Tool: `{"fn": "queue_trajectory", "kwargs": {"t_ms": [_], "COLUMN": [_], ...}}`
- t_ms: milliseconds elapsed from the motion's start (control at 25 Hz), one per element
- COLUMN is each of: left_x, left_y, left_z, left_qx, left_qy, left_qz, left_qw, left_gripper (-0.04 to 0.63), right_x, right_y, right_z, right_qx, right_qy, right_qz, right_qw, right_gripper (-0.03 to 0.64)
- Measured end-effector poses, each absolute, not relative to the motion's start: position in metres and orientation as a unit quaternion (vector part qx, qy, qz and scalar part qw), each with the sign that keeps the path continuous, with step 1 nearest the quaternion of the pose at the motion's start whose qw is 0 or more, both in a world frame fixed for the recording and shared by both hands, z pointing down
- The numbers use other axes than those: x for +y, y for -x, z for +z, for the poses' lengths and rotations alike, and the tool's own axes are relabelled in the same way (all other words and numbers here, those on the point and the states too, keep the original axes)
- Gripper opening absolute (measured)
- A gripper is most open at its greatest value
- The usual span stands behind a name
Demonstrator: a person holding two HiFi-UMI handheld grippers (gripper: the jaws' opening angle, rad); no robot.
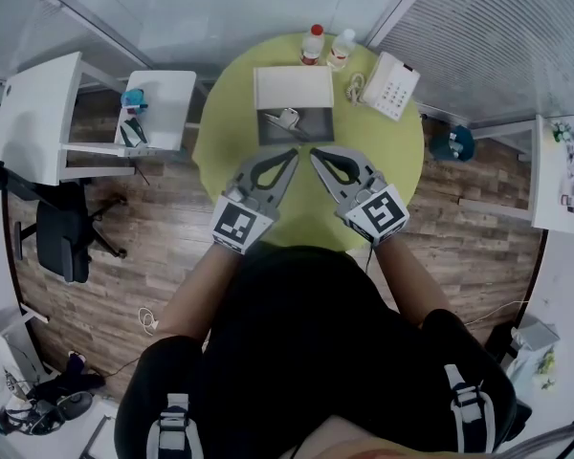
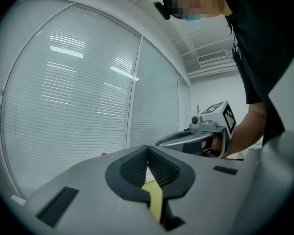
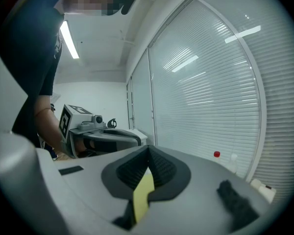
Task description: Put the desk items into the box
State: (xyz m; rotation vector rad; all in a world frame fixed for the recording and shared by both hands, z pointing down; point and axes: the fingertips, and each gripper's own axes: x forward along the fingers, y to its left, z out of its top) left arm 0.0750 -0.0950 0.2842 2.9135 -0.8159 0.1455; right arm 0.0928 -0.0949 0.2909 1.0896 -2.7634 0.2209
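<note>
Plainly, left gripper [image 1: 290, 154] and right gripper [image 1: 315, 152] hover over the green table [image 1: 402, 156], jaws together, empty.

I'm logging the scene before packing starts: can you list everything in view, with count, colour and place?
table: one, yellow-green, round, centre
box: one, white lid open, grey inside, mid-table
small item: one, metallic, inside the box
bottles: two, clear, red cap and white cap, table's far edge
telephone: one, white, table's far right
office chair: one, black, floor at left
left tongs: grey, shut, empty, near the box
right tongs: grey, shut, empty, beside the left tongs
</note>
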Motion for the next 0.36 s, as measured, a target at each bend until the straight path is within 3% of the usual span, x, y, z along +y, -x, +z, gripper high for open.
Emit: {"fn": "queue_trajectory", "kwargs": {"t_ms": [360], "left_x": [-0.0961], "left_y": [-0.0765], "left_z": [0.2828], "left_qx": [-0.268], "left_qy": [-0.962], "left_qz": [0.043], "left_qw": [0.041], "left_gripper": [0.009], "right_x": [-0.0933], "right_y": [-0.0934], "right_z": [0.2954], "right_qx": [-0.926], "right_qy": [-0.358], "right_qz": [0.07], "right_qw": [0.1], "right_gripper": [0.017]}}
